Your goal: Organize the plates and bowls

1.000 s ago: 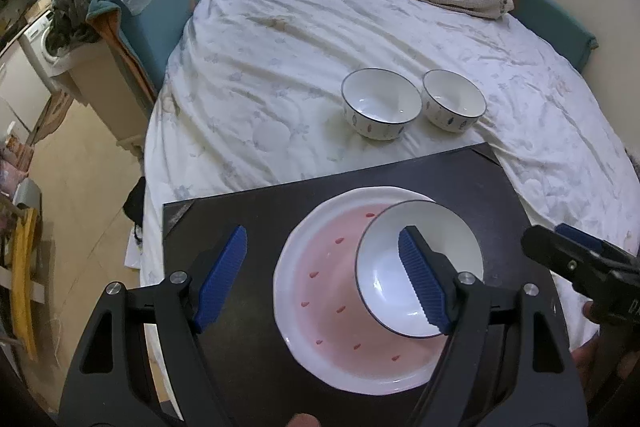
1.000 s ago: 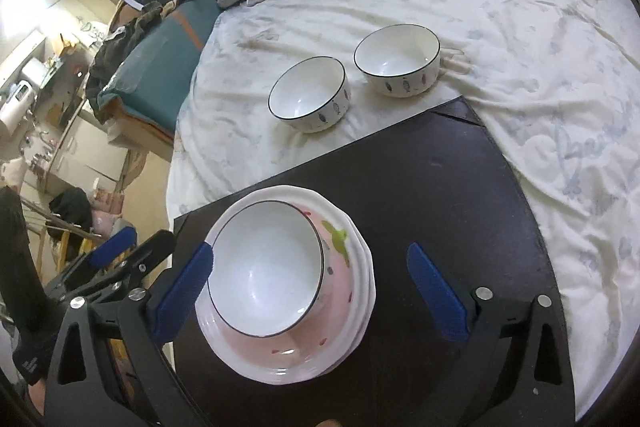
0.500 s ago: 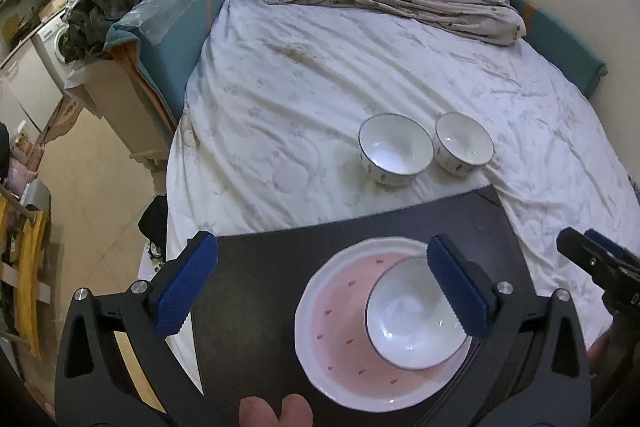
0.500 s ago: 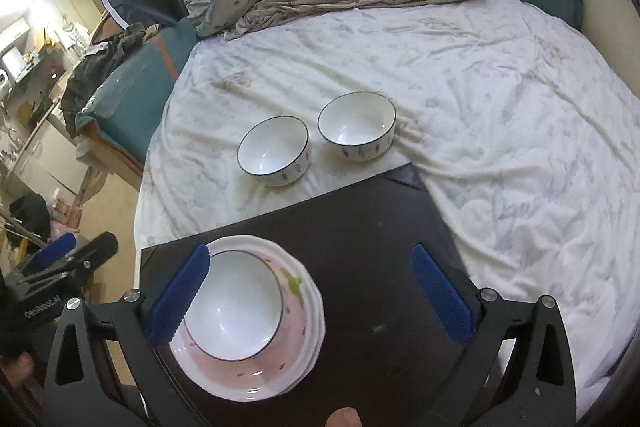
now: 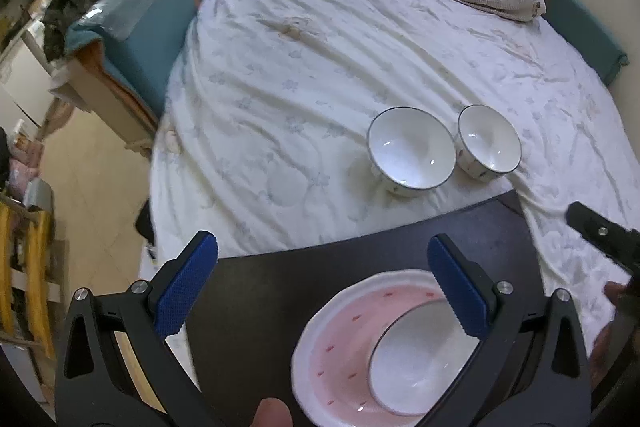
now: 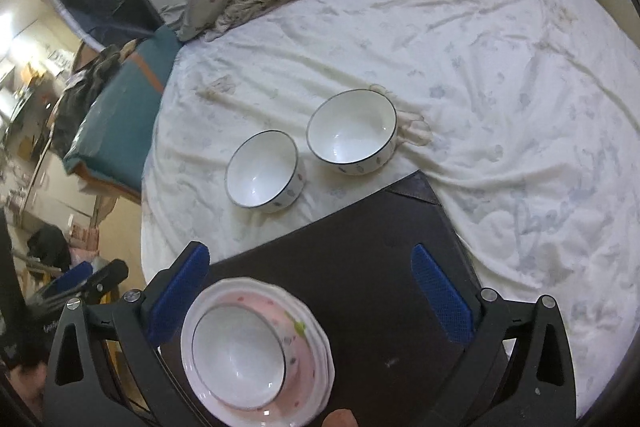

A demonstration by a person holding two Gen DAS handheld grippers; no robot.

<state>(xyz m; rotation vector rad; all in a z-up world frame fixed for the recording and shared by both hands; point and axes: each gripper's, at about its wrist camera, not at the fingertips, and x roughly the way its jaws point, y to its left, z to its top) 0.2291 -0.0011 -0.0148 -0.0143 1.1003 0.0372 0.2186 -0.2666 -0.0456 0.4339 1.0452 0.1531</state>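
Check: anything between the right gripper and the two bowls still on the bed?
Nothing visible. The right gripper is open and empty; only bare dark board and sheet separate it from the near bowl and far bowl.

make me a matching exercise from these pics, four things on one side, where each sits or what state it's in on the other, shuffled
Things:
1. pink plate
2. bowl on the plate
3. two white bowls
4. left gripper

Places or states:
A. side by side on the bed sheet
B. open, nothing between its fingers
C. on the black board
D. sitting in the pink plate

Pairs: 1-C, 2-D, 3-A, 4-B
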